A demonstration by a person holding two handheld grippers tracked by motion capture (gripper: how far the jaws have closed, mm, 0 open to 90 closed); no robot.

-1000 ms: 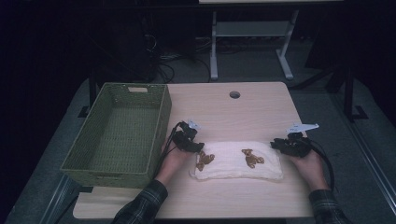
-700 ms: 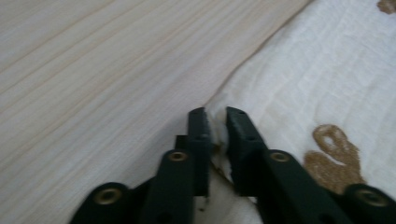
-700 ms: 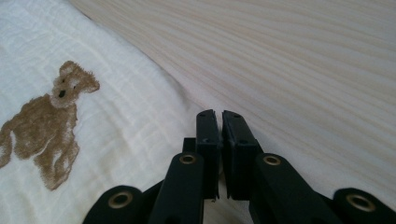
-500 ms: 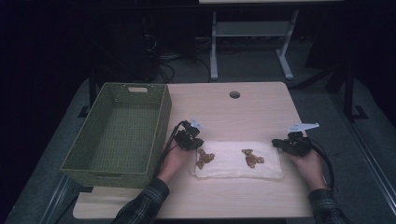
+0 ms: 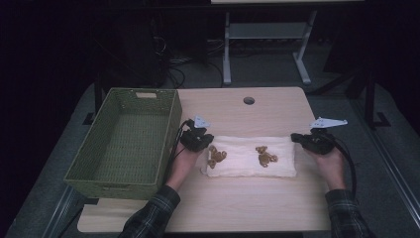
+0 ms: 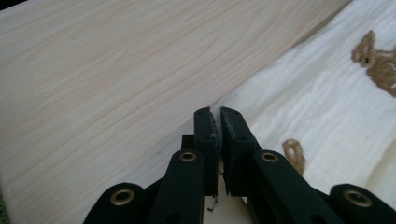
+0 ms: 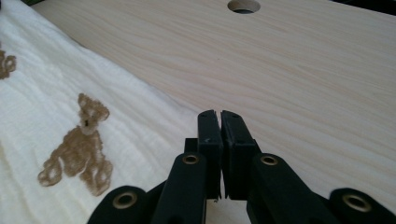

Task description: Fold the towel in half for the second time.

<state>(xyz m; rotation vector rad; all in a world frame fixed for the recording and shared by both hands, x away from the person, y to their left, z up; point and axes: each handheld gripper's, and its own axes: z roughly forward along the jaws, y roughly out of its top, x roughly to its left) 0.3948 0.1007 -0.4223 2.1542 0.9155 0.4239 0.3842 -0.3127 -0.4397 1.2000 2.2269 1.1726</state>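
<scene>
Left gripper (image 5: pixel 202 141) sits at the left end of the cloth (image 5: pixel 249 156), jaws pressed together on its corner edge; the left gripper view shows white fabric (image 6: pixel 327 107) running up to the closed jaws. Right gripper (image 5: pixel 298 139) sits at the cloth's right end, jaws likewise pinched shut on the edge (image 7: pixel 140 116). The cloth, white with brown bear prints, lies flat on the table (image 5: pixel 223 208) between both hands. Farther left stands a green basket (image 5: pixel 124 141). A round hole (image 5: pixel 248 100) marks the table's far side.

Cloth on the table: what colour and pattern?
The cloth is cream-white with brown teddy bear prints; it shows best in the right gripper view.
</scene>
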